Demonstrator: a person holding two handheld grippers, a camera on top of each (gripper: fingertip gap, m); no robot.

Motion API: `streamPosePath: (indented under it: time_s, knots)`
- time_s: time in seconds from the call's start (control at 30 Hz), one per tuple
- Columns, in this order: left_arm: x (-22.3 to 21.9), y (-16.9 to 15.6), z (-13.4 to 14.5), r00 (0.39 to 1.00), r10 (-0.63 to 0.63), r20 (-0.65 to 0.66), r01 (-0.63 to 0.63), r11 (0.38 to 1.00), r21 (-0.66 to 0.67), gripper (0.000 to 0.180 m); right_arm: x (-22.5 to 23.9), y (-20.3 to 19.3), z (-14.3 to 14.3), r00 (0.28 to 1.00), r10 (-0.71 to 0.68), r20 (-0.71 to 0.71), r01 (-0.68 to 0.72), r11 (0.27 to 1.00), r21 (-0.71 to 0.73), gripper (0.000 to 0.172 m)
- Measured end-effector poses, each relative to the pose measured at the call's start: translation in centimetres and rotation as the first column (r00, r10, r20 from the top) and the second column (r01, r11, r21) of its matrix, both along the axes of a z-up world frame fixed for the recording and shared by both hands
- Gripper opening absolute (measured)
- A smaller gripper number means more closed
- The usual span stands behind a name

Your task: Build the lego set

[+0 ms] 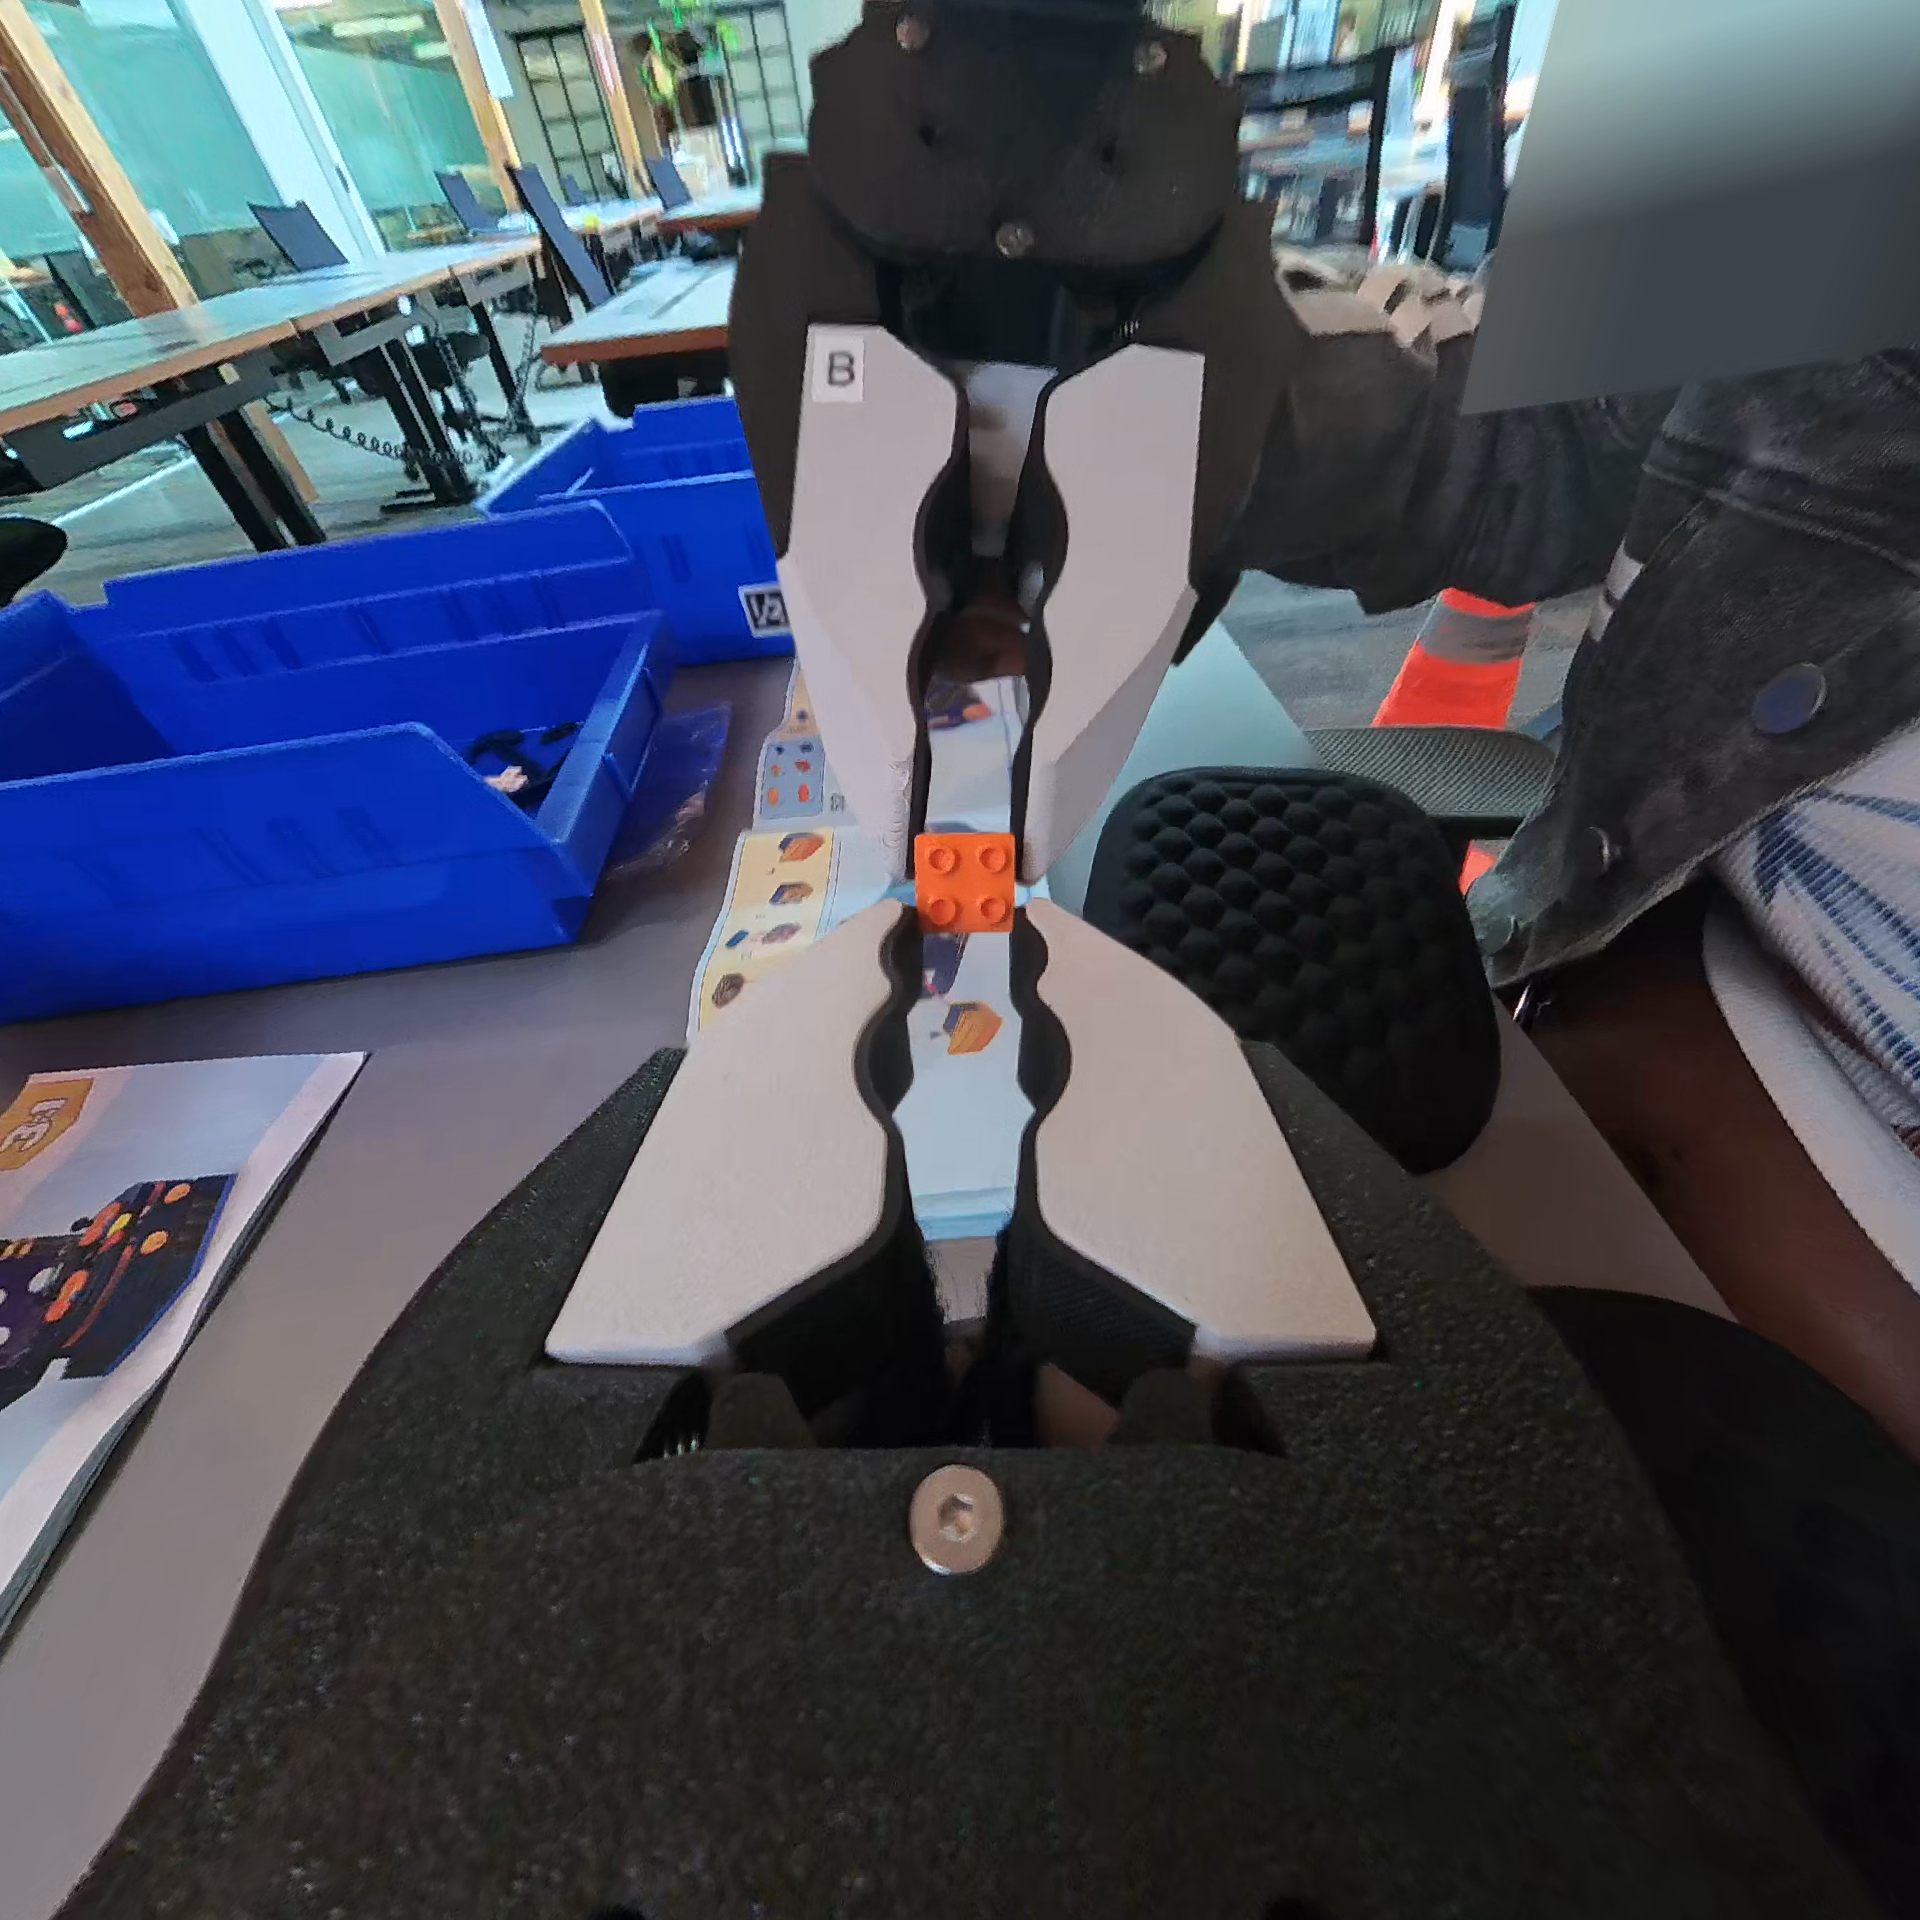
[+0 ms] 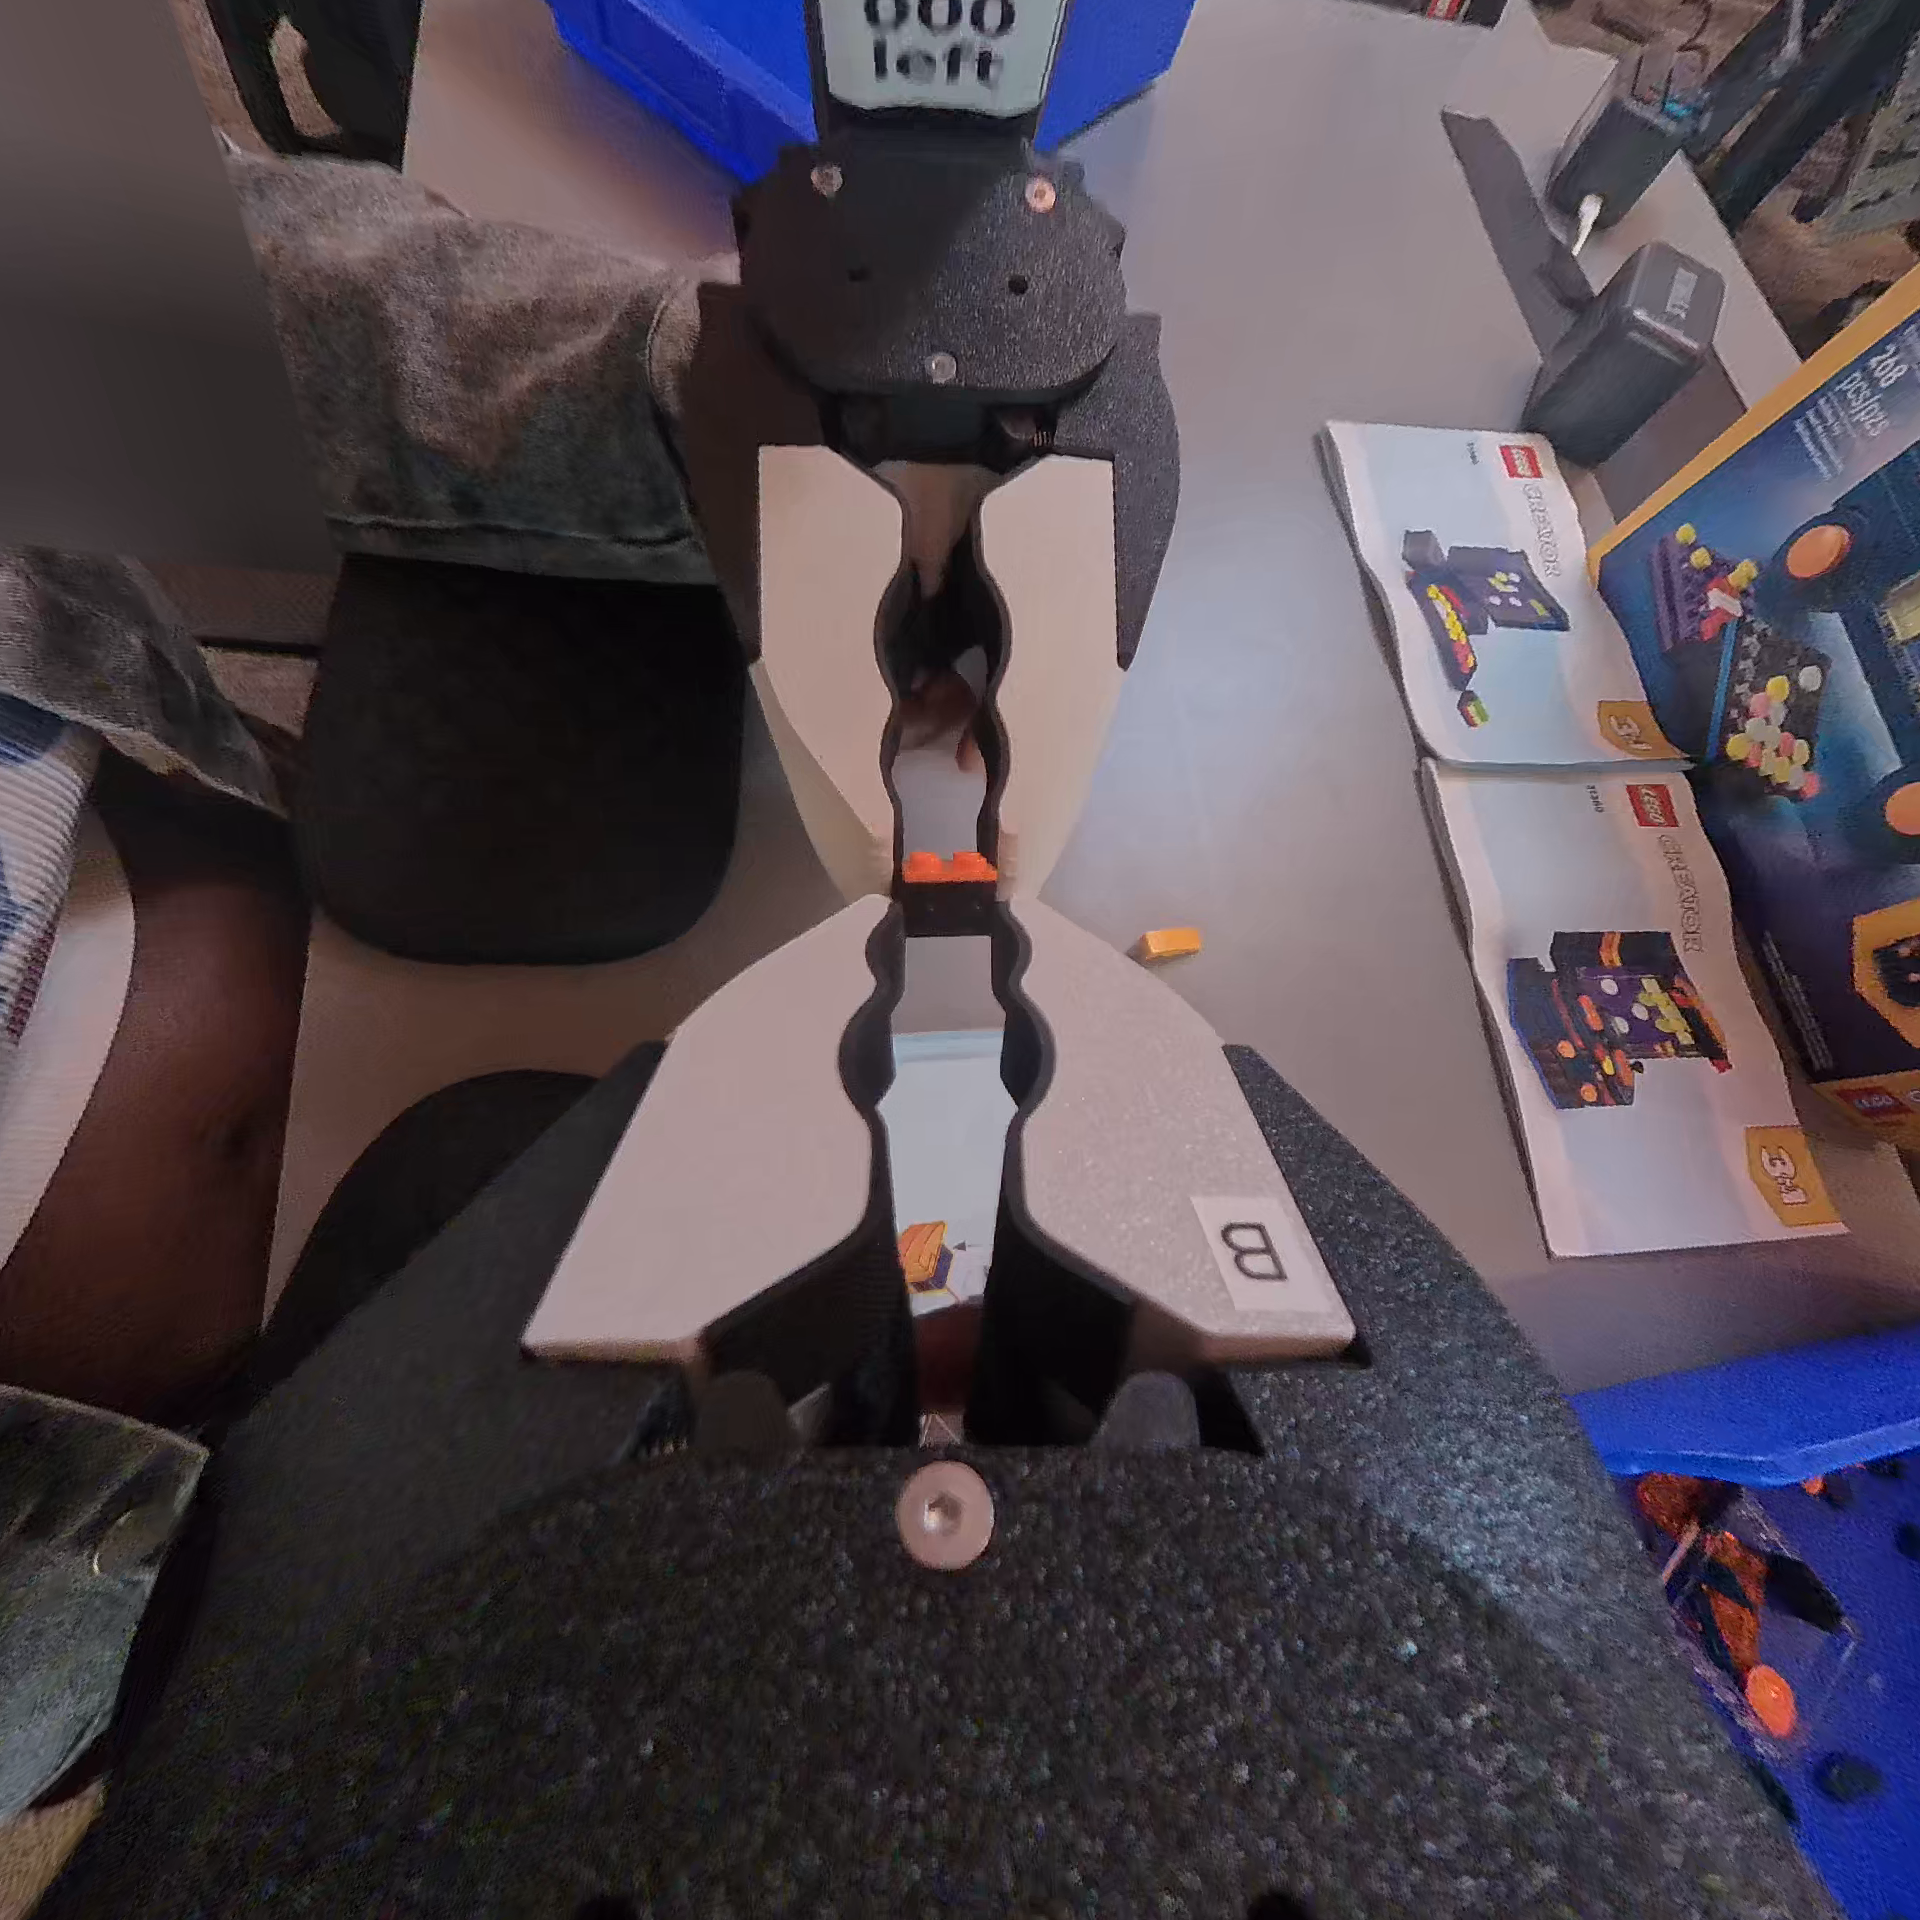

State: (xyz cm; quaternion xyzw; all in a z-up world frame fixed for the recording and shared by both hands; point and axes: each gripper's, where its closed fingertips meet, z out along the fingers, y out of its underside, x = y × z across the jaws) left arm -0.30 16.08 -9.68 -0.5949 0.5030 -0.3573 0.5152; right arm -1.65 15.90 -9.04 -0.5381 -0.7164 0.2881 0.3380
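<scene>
grey counter (image 2: 1299, 312) lies under your two grippers, which meet tip to tip. the left gripper (image 1: 964, 920) and the right gripper (image 2: 948, 914) each pinch the small brick stack (image 2: 948, 885) between them, pads pressed on its sides. the left view shows the orange brick (image 1: 964, 883) with four studs. only the right view shows a black brick (image 2: 945, 909) under it.

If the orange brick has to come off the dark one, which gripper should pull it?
Probably the left gripper. The orange brick sits between its fingertips, while the right gripper clamps the dark brick it is stacked on and could hold that steady.
</scene>
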Motion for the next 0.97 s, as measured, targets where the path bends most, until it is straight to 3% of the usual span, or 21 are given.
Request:
streamPosePath:
  time_s: [0.27, 0.5, 0.57, 0.63, 0.67, 0.77, 0.97]
  knots:
    - [0.4, 0.3, -2.5, 0.988, 0.024, -0.154, -0.024, 1.000, 0.001, 0.015, 0.5, 0.2, -2.4, 0.993, -0.009, 0.120, 0.003, 0.999, 0.050, 0.016]
    - [0.4, 0.4, -2.3, 0.996, 0.009, -0.089, -0.012, 0.999, -0.037, 0.015, 0.5, 0.3, -2.2, 0.994, -0.007, 0.106, 0.003, 0.999, 0.039, 0.016]
    - [0.4, 0.5, -1.2, 1.000, 0.010, 0.002, -0.010, 0.997, -0.076, 0.016, 0.3, 0.5, -1.0, 0.998, 0.013, 0.054, -0.016, 0.998, 0.056, 0.017]
    - [0.2, 0.1, 1.9, 0.974, -0.017, 0.224, 0.048, 0.990, -0.135, 0.015, 0.0, 0.2, 2.2, 0.995, 0.053, -0.089, -0.047, 0.997, 0.062, 0.022]
    - [-0.2, 0.0, 3.5, 0.939, -0.025, 0.342, 0.090, 0.980, -0.175, 0.016, -0.1, 0.0, 3.9, 0.983, 0.083, -0.164, -0.071, 0.994, 0.078, 0.042]
    - [-2.2, -0.4, 6.8, 0.799, -0.046, 0.599, 0.230, 0.945, -0.234, 0.015, -0.5, -0.5, 7.2, 0.910, 0.192, -0.366, -0.096, 0.960, 0.264, 0.039]
    - [-2.9, -0.9, 8.3, 0.686, -0.072, 0.724, 0.379, 0.885, -0.271, 0.016, -2.8, -0.8, 7.6, 0.848, 0.357, -0.391, 0.003, 0.735, 0.678, 0.030]
